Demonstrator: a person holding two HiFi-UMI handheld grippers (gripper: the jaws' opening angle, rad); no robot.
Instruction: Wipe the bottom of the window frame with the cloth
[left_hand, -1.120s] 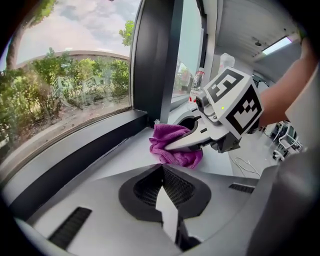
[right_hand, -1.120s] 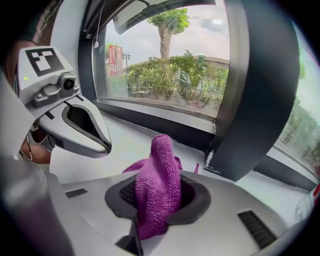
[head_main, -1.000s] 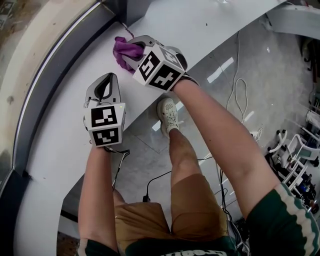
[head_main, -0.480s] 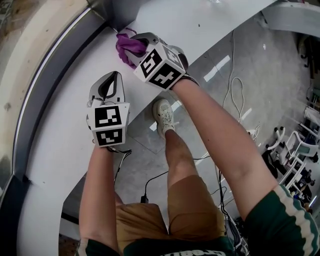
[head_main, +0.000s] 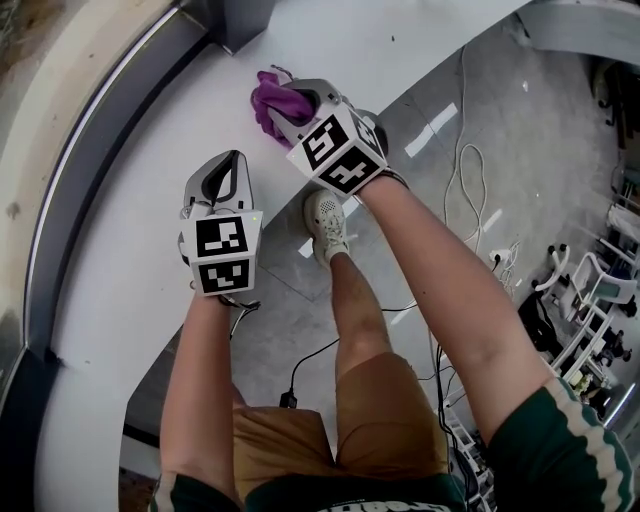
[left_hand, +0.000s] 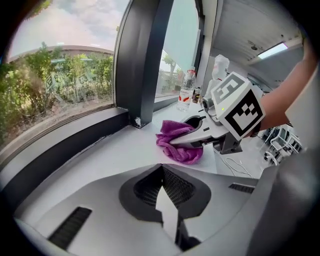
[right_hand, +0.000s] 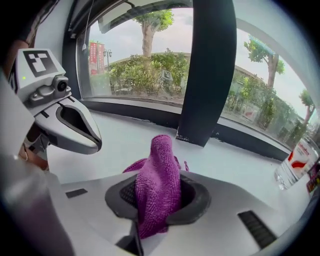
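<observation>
We hold the right claw (head_main: 283, 108) clenched on the purple cloth (head_main: 266, 98), and in the right gripper view a thick fold of it stands up between the two jaws and spills over their front. The cloth is bunched at the claw's tip and lies on the white sill (head_main: 130, 260), near the foot of the dark upright post (head_main: 238, 22) but apart from it. The dark bottom band of the window frame (head_main: 95, 160) runs in a curve along the far edge of the sill, and the cloth is not touching it. Our left claw (head_main: 222, 165) sits lower on the same sill, well clear of the cloth. Its jaws are drawn together at the tips with nothing caught between them, and only the pale sill shows through the loop they form. From the left gripper view the right claw points towards the post, with the cloth pressed under its tip. A clear bottle (left_hand: 187, 90) stands farther along the sill beyond it. Below the sill's inner edge we see our own shoe (head_main: 327, 225) on the grey floor (head_main: 520, 120), with white cables (head_main: 468, 165) trailing across it.
</observation>
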